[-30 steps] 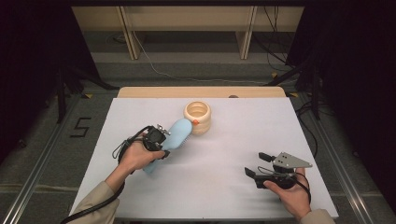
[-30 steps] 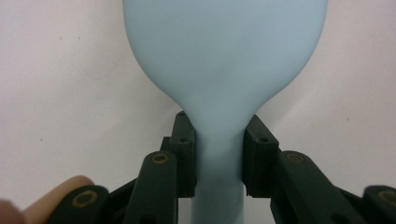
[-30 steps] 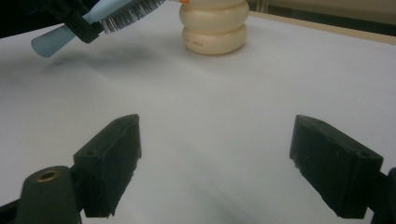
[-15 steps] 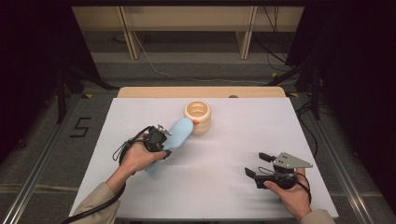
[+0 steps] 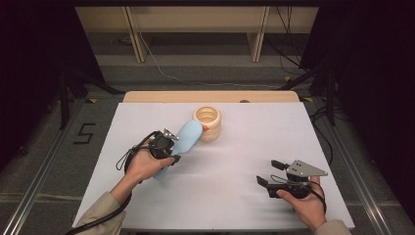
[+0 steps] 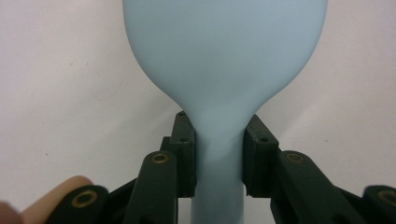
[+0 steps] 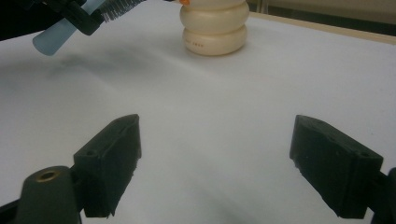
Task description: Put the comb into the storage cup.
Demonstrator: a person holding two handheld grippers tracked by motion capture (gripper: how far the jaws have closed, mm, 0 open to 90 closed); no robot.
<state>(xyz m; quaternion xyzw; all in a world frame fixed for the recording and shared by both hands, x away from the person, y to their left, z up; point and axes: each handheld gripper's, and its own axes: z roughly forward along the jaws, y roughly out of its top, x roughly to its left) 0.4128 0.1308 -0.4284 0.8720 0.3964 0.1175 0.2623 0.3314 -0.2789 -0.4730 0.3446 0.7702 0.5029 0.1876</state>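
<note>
I've got the left gripper (image 5: 172, 144) pinching the light blue brush (image 5: 185, 139) at its narrow neck; in the left gripper view both fingers (image 6: 183, 156) press on that neck from either side, w/ the wide back of the brush head (image 6: 224, 51) spreading out above them. From the high view the brush sits tilted over the left-center of the white table (image 5: 235, 196), head pointing up and away toward the cream ribbed jar (image 5: 207, 123), handle end poking out below my left hand (image 5: 142, 165). Brush head is just beside the jar's left side; can't tell if they're touching. In the right gripper view I see dark bristles (image 7: 119, 8) on the underside of the brush and the handle end (image 7: 51, 39) held off the table, w/ a faint shadow below it.

The jar stands upright near the far-center of the table, open top facing up, small orange bit (image 5: 206, 128) on its left side next to the brush.

Right gripper (image 5: 268, 172) is low over the near-right part of the table, well apart from brush and jar. Its fingers (image 7: 109, 161) are spread wide w/ only bare table between them, aimed roughly toward the jar. My right hand (image 5: 306, 205) wraps its body; grey plate (image 5: 304, 168) sits on top.
</note>
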